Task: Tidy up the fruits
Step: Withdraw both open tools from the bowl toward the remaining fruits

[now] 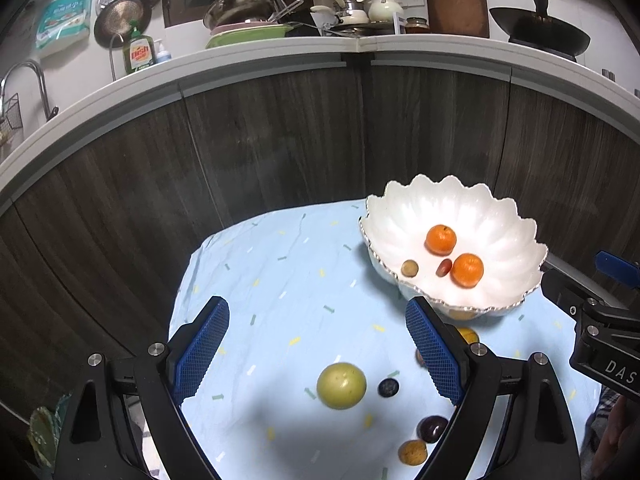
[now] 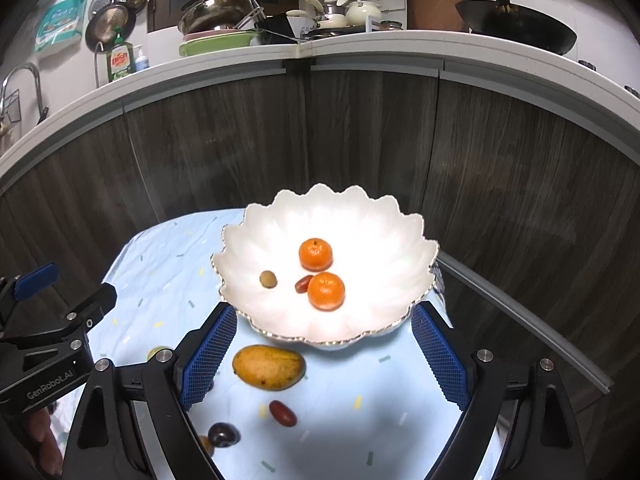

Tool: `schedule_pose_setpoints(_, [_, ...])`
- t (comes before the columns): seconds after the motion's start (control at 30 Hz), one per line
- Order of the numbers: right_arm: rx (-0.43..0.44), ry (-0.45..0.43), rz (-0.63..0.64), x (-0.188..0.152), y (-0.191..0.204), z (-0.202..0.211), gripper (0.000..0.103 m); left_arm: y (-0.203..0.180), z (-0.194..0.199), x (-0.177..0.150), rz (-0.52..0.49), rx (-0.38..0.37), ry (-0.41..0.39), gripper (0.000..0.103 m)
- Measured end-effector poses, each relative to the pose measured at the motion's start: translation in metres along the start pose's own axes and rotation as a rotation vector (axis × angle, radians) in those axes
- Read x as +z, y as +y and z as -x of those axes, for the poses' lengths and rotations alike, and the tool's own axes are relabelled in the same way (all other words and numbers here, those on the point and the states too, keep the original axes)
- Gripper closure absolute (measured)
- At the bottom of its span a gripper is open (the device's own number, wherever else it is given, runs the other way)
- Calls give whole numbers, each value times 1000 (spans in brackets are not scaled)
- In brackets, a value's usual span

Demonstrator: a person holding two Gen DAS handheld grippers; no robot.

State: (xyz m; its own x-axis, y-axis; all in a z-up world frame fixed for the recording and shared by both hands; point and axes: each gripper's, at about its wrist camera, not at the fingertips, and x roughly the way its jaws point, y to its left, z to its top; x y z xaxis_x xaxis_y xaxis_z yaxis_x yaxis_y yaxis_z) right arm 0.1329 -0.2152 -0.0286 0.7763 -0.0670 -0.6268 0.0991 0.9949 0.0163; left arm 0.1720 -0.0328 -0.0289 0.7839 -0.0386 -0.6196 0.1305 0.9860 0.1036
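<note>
1. Over the blue cloth (image 1: 280, 280), the left gripper (image 1: 316, 348) hangs released, its jaws wide around the green round fruit (image 1: 341, 385), seemingly to fit it.
2. Rightward, the right gripper (image 2: 324, 356) likewise gapes empty over the mango (image 2: 268, 367), just before the scalloped white bowl (image 2: 280, 320) that holds two tangerines (image 2: 315, 255).

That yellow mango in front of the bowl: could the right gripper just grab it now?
Probably yes: the mango lies on bare cloth between the open right gripper fingers, just clear of the bowl.

"dish" – green bottle (image 1: 139, 54), "GenRobot.AI" – hand-held gripper (image 2: 48, 360)
</note>
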Motion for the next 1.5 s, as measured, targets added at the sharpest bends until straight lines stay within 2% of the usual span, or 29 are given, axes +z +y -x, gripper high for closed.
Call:
schedule_pose_setpoints(0.97, [11,85,52,-51,6,-23,13,-14,-24,-69,-48,-43,82,14])
schedule_pose_setpoints(1.5, [15,137,77,-69,14,-46,13,-7,-49,-81,-50,-13,111,16])
